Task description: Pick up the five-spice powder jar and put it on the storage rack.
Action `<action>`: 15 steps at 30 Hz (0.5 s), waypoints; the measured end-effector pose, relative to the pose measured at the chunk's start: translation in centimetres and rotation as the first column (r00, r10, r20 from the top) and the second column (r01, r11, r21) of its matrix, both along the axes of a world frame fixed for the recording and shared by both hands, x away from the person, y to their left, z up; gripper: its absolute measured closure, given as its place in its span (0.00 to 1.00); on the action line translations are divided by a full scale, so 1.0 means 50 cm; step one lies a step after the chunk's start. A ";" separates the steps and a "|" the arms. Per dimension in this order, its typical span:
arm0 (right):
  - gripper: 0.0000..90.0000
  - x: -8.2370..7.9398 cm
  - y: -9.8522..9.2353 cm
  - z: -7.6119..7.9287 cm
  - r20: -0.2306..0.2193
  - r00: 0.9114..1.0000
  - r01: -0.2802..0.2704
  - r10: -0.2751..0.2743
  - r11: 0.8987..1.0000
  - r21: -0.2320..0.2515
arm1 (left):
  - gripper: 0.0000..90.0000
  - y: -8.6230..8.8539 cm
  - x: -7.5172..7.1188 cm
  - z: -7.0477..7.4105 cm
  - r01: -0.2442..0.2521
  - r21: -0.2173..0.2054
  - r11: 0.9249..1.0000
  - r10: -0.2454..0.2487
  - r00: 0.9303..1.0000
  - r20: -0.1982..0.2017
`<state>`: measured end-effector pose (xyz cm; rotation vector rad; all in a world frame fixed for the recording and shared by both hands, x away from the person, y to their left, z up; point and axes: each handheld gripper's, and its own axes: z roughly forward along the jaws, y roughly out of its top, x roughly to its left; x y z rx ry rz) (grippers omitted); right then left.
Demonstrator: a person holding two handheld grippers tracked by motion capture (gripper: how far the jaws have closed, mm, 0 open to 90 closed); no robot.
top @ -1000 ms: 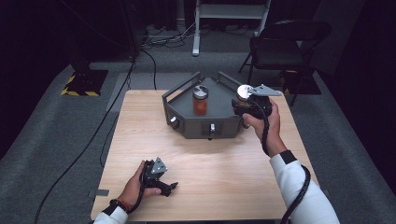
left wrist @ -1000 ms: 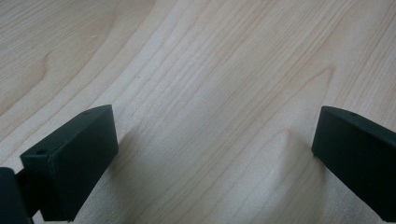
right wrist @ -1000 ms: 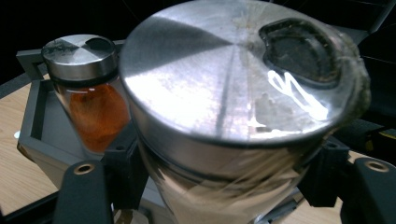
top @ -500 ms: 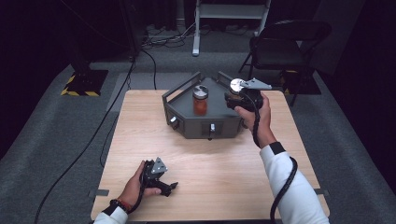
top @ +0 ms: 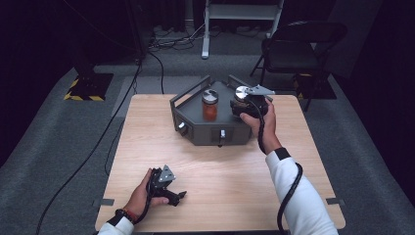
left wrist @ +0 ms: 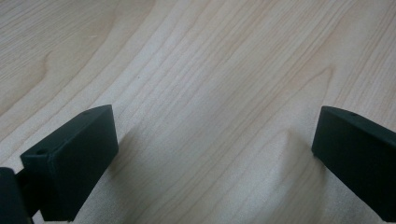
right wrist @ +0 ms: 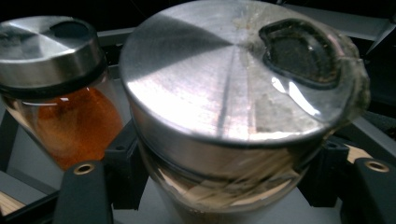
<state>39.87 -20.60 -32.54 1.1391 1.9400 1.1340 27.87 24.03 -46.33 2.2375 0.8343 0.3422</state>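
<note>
My right gripper [top: 243, 104] is shut on a glass jar with a brushed steel lid [top: 242, 92]. It holds the jar at the right side of a dark grey angular tray [top: 195, 129] at the table's far middle. In the right gripper view the held jar [right wrist: 233, 93] stands between the jaws of the right gripper [right wrist: 229, 186]. A second steel-lidded jar with orange contents [right wrist: 51, 84] is just to its left. That orange jar [top: 210, 105] stands upright in the tray. My left gripper [top: 178, 196] rests open near the front left, over bare wood, with nothing between the jaws of the left gripper [left wrist: 215, 154].
The wooden table [top: 147, 147] stands on grey carpet. A black folding chair [top: 298, 44] is behind the table's far right corner. Cables [top: 122, 127] run across the floor at the left. The tray has raised handles and small knobs on its front wall.
My right hand has carried the jar left and slightly down, over the tray's right side and closer to the orange jar. The left hand has stayed put.
</note>
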 end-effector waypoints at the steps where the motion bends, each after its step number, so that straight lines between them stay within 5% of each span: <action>1: 0.35 0.001 0.001 -0.002 -0.002 1.000 0.000 0.000 1.000 -0.003 | 0.00 0.000 0.000 0.000 0.000 0.000 1.000 0.000 1.000 0.000; 15: 0.35 0.017 0.007 -0.020 -0.032 0.999 0.005 -0.004 1.000 0.001 | 0.00 0.000 0.000 0.000 0.000 0.000 1.000 0.000 1.000 0.000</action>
